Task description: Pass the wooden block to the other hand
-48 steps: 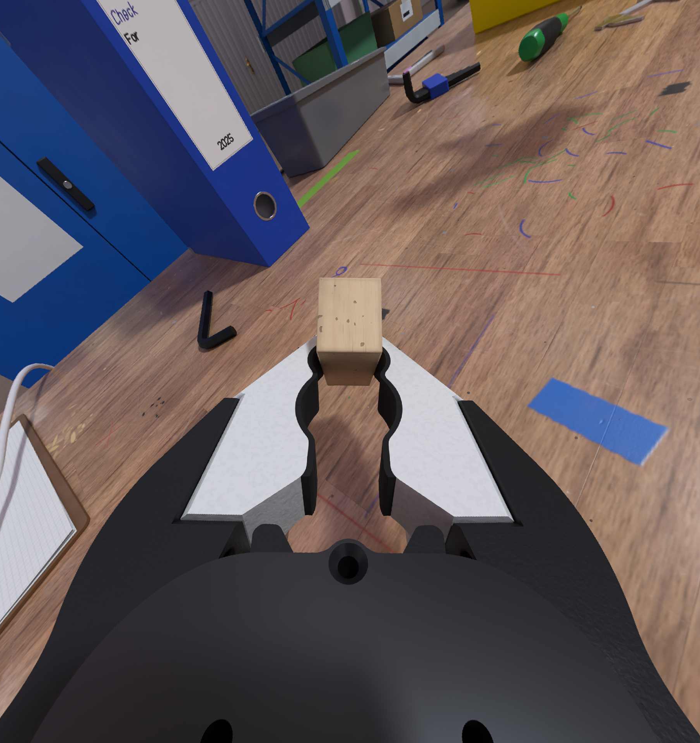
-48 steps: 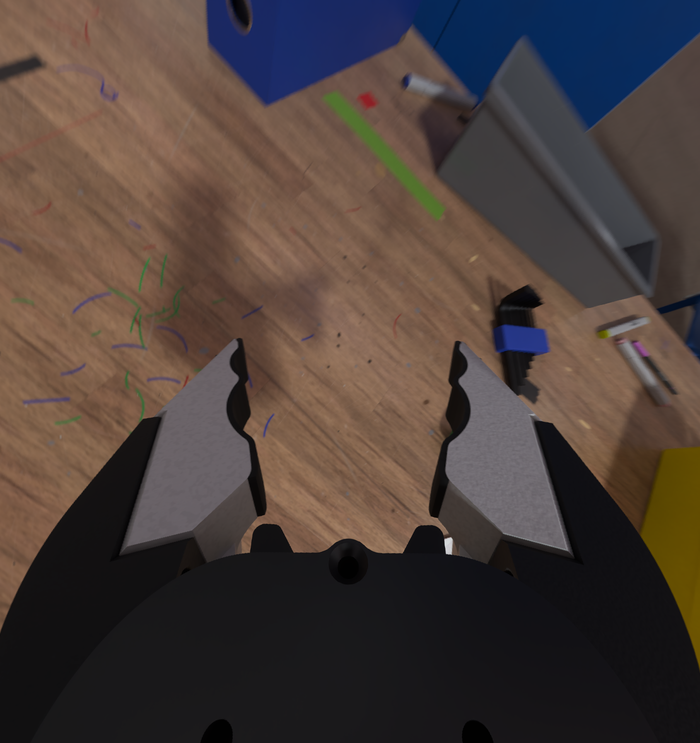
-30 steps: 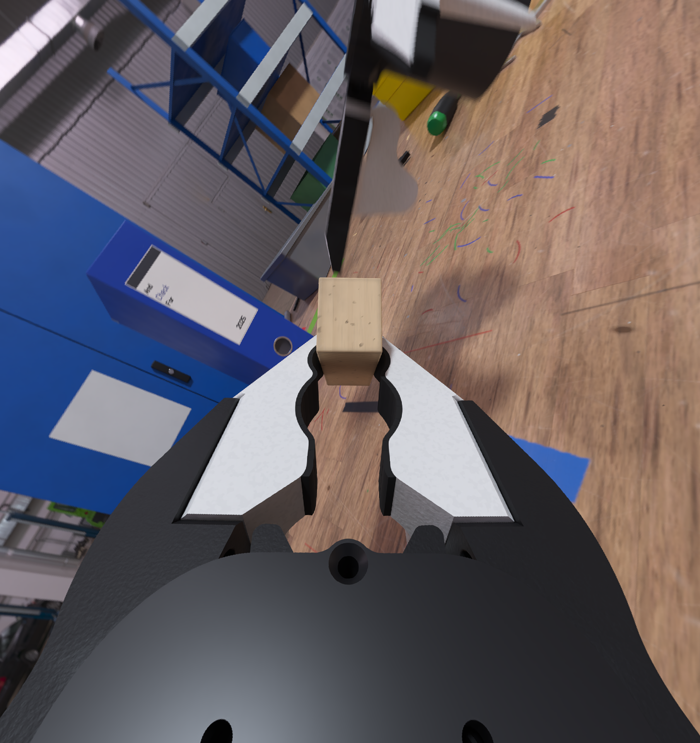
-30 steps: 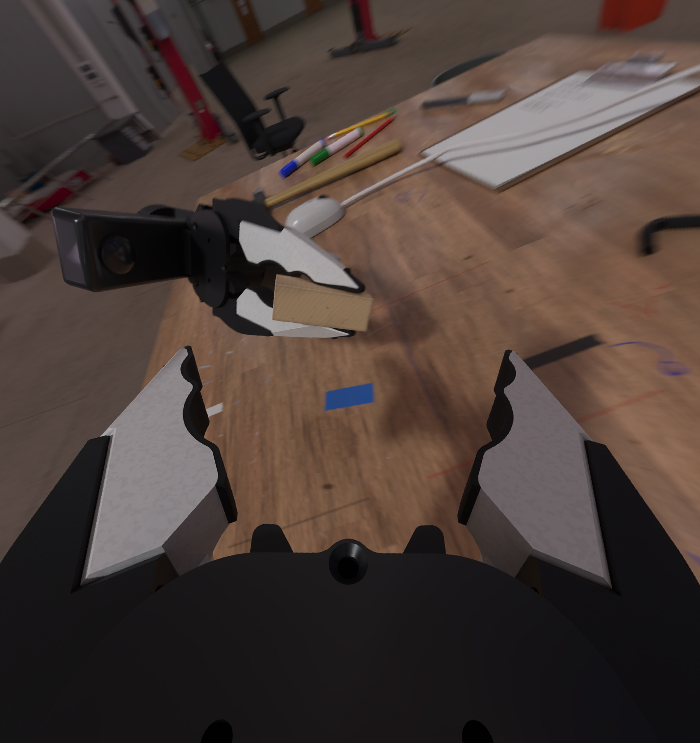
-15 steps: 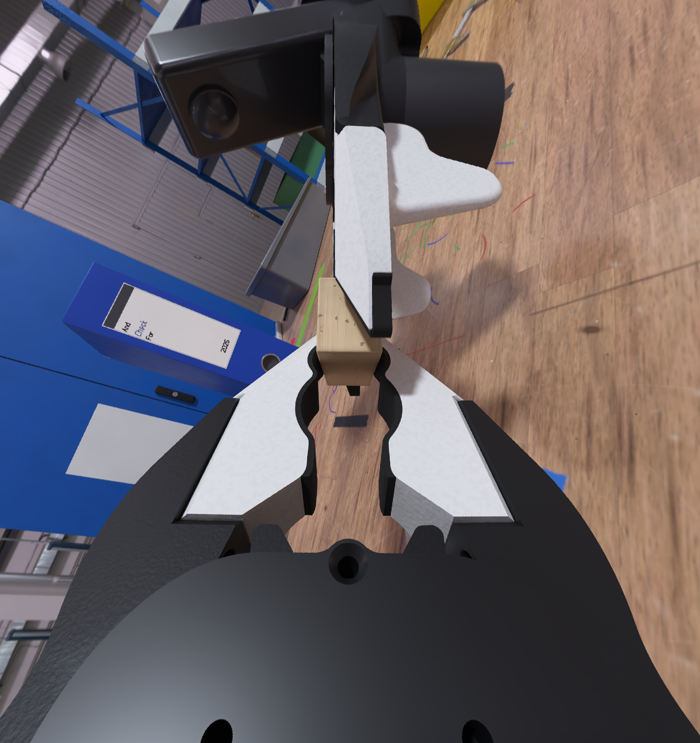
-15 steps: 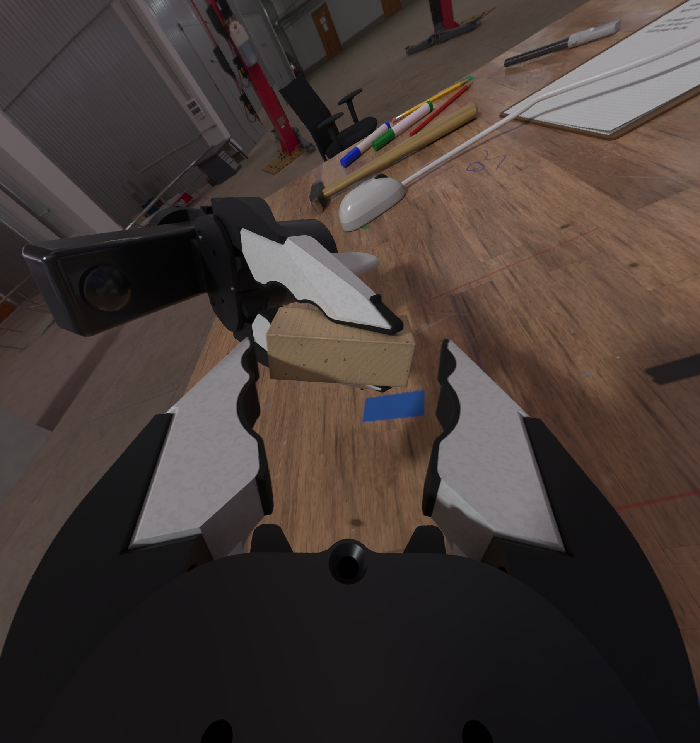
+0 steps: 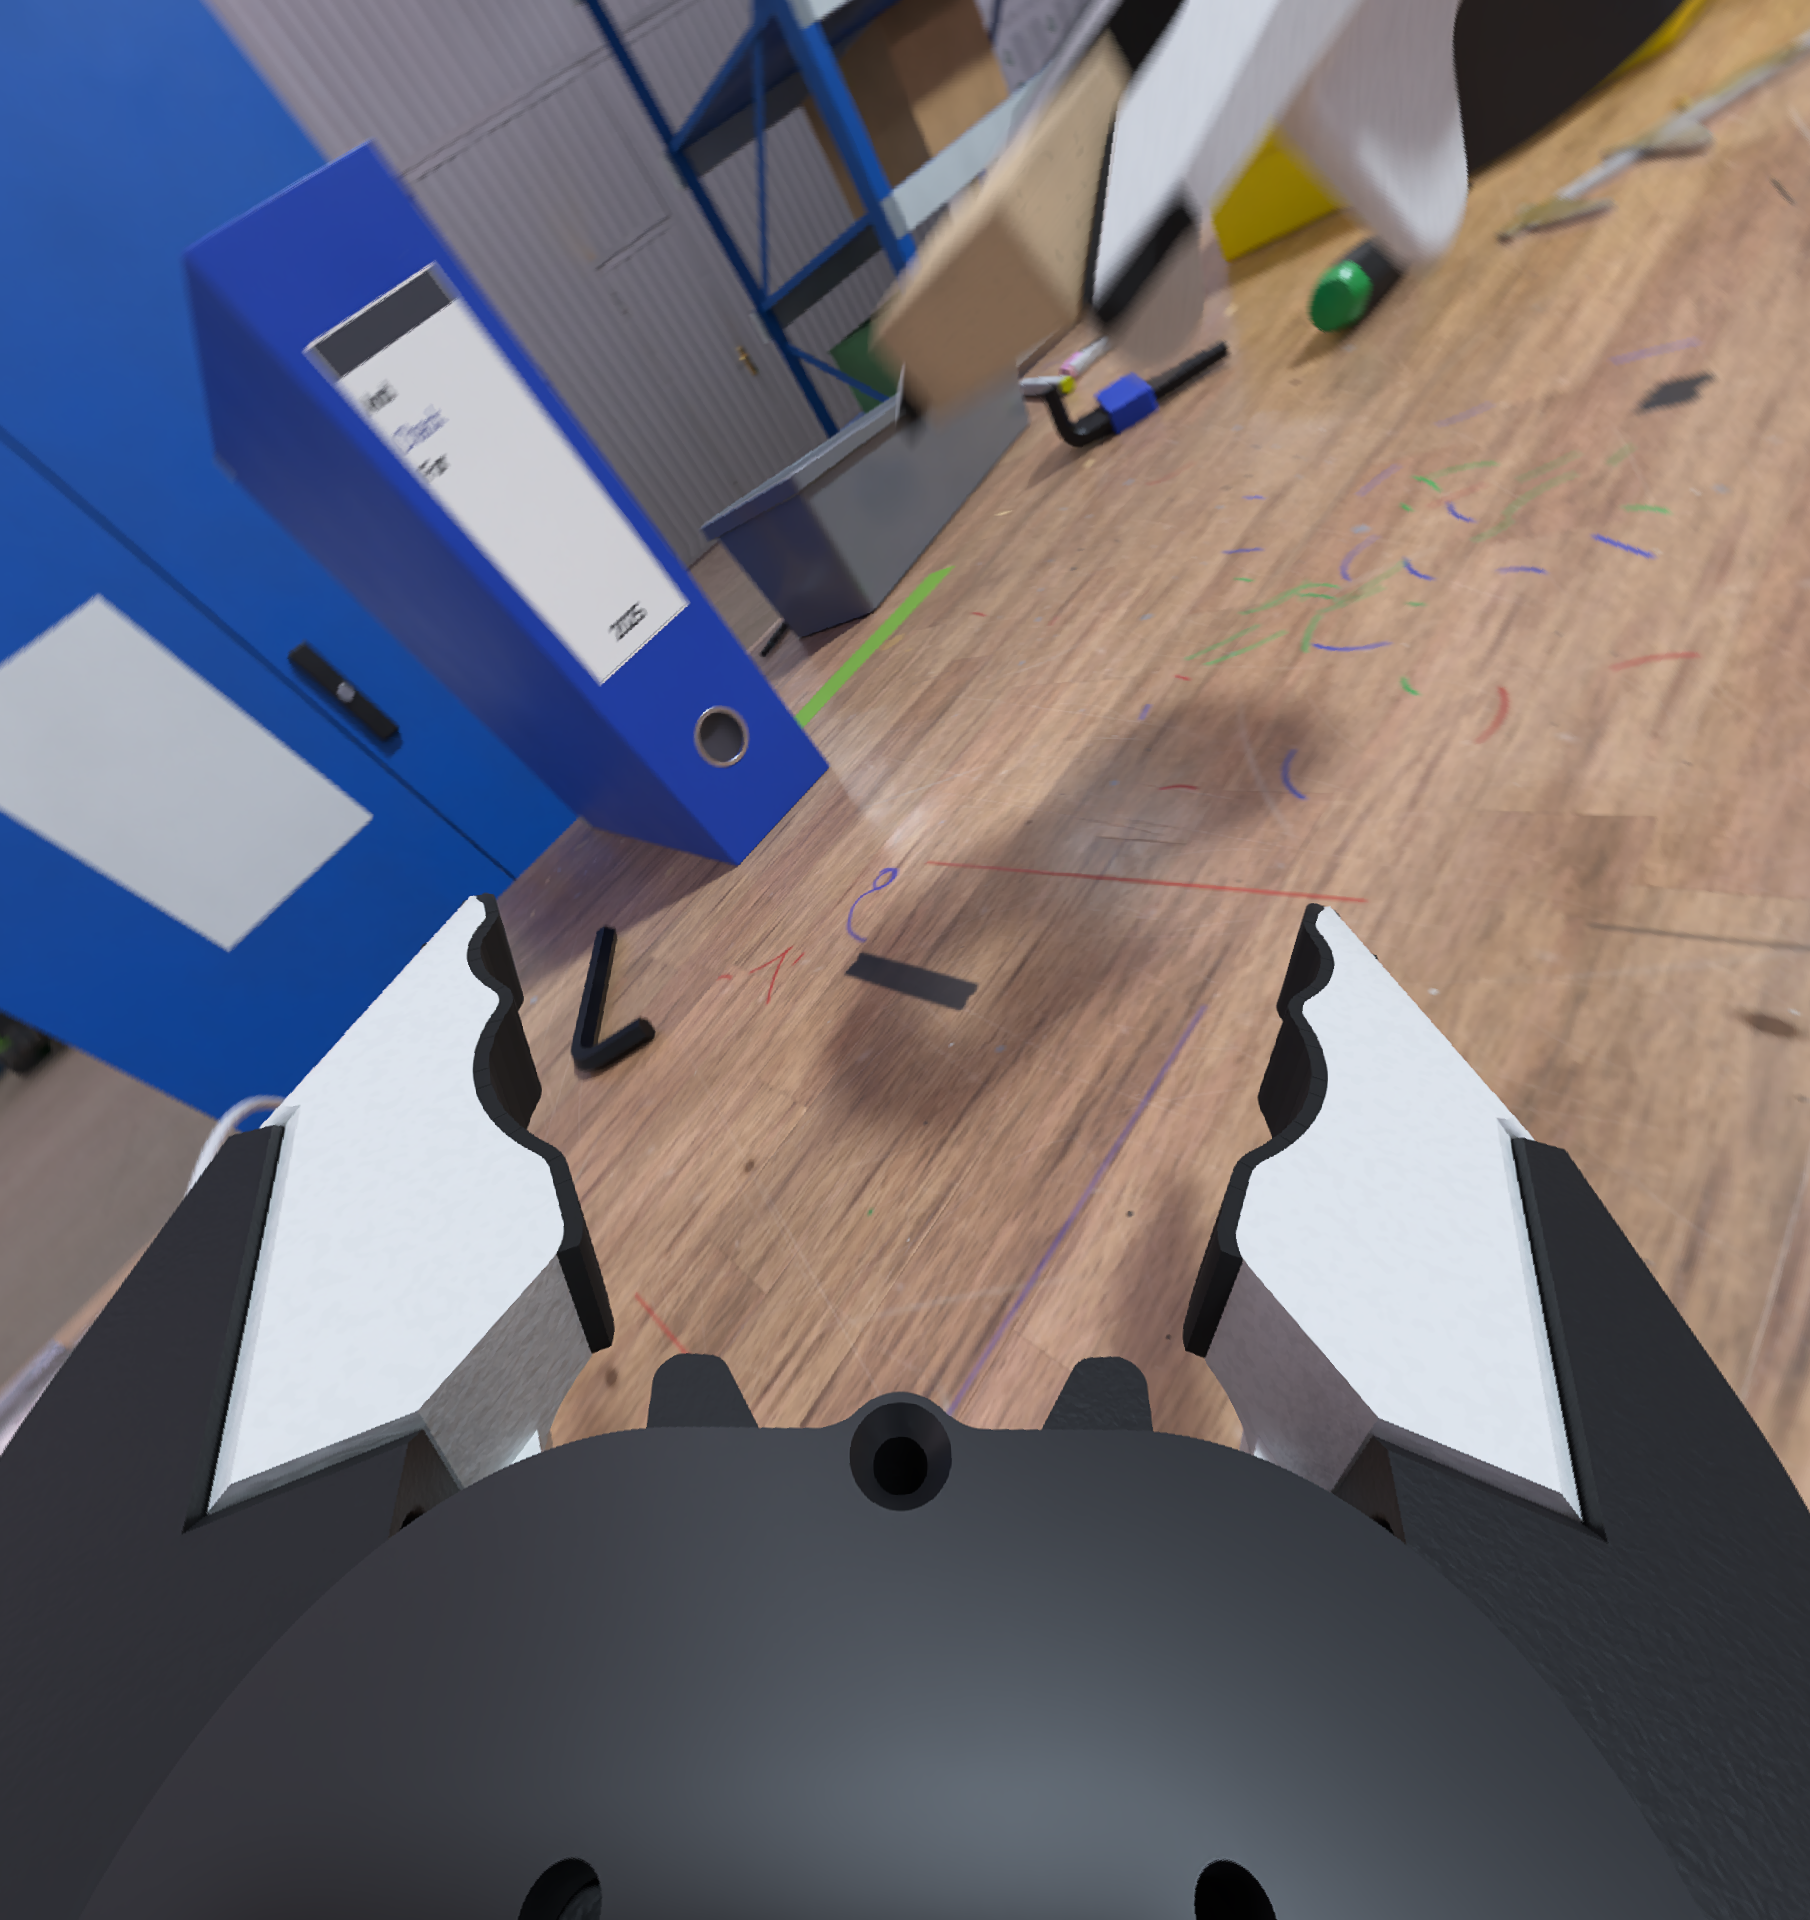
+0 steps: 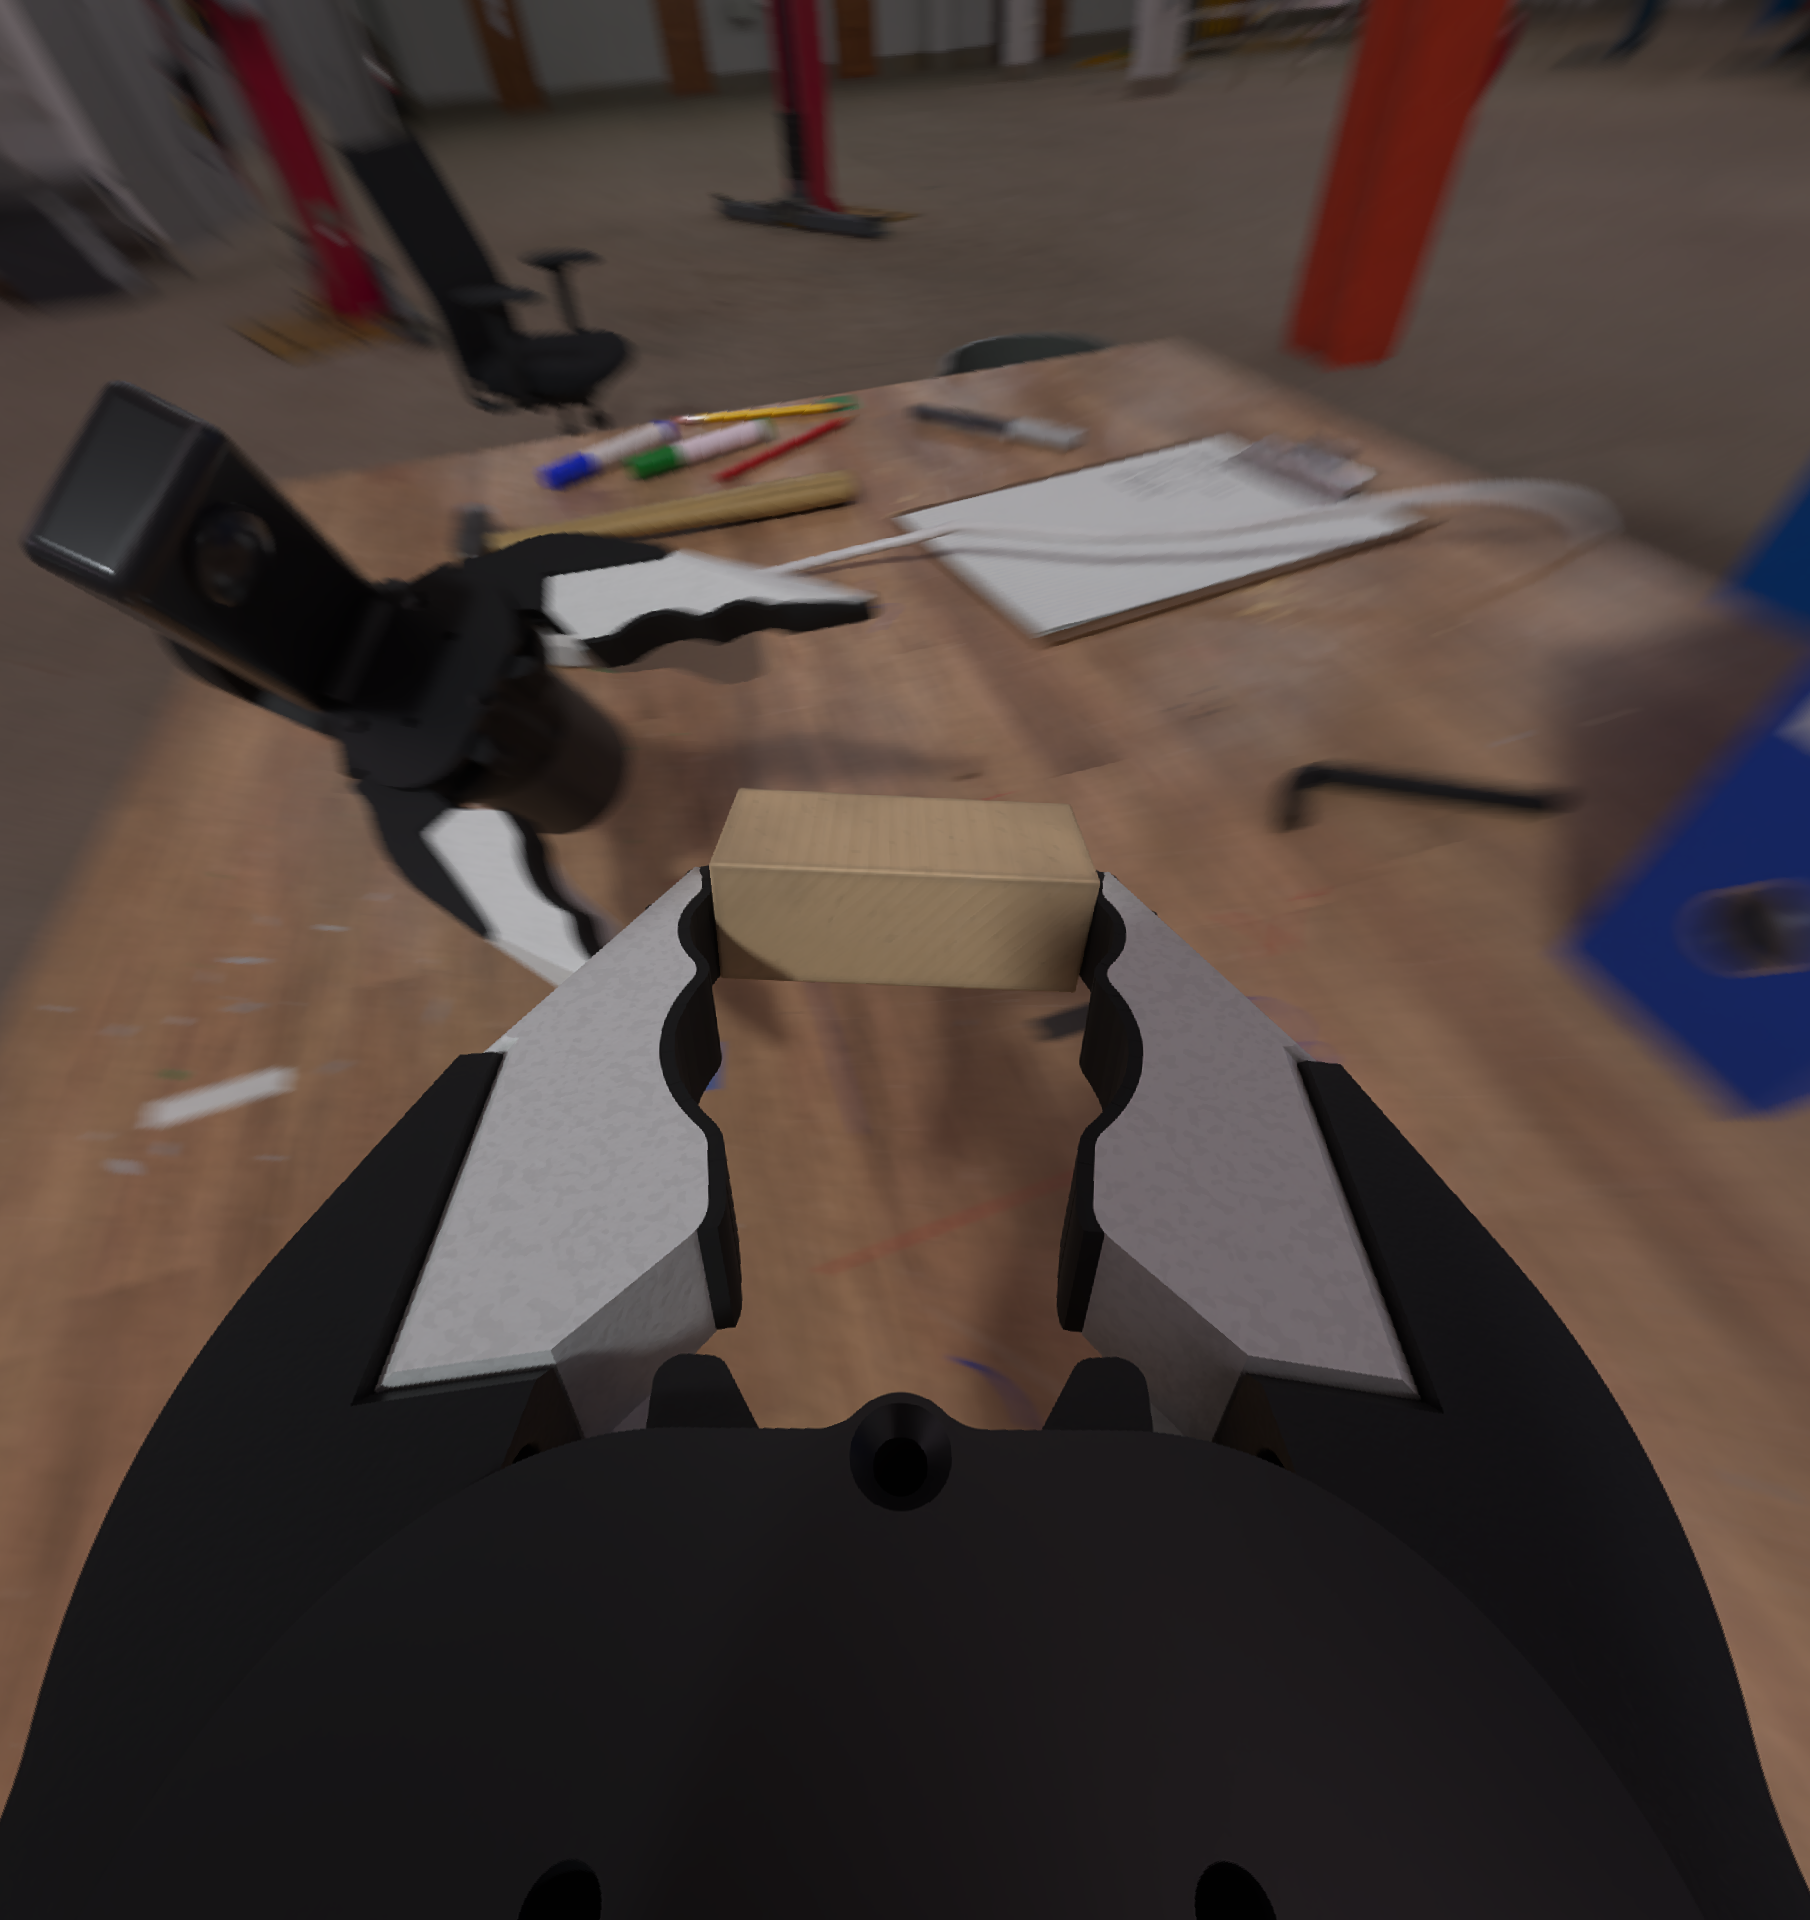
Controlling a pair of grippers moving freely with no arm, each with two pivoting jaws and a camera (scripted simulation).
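The wooden block [image 8: 901, 902] is a pale rectangular piece held crosswise between the fingertips of my right gripper [image 8: 903, 914], above the wooden table [image 8: 257, 935]. My left gripper [image 7: 901, 925] is open and empty above the table. In the right wrist view the left gripper [image 8: 610, 769] shows to the left, jaws spread wide, apart from the block. In the left wrist view the block [image 7: 994, 260] appears blurred at the top, held by the right gripper's white fingers [image 7: 1327, 114].
A blue binder [image 7: 485, 499], a blue cabinet [image 7: 101, 675], a grey bin [image 7: 859, 520], a black hex key [image 7: 605, 1008], a hex key set [image 7: 1129, 400] and a green-handled tool [image 7: 1348, 286] are on the table. A clipboard [image 8: 1161, 530], markers [image 8: 672, 447] and a hammer [image 8: 672, 514] lie at the far end.
My right gripper closed on the block and my left gripper opened and let it go. The two grippers have drawn apart, the block going with the right one.
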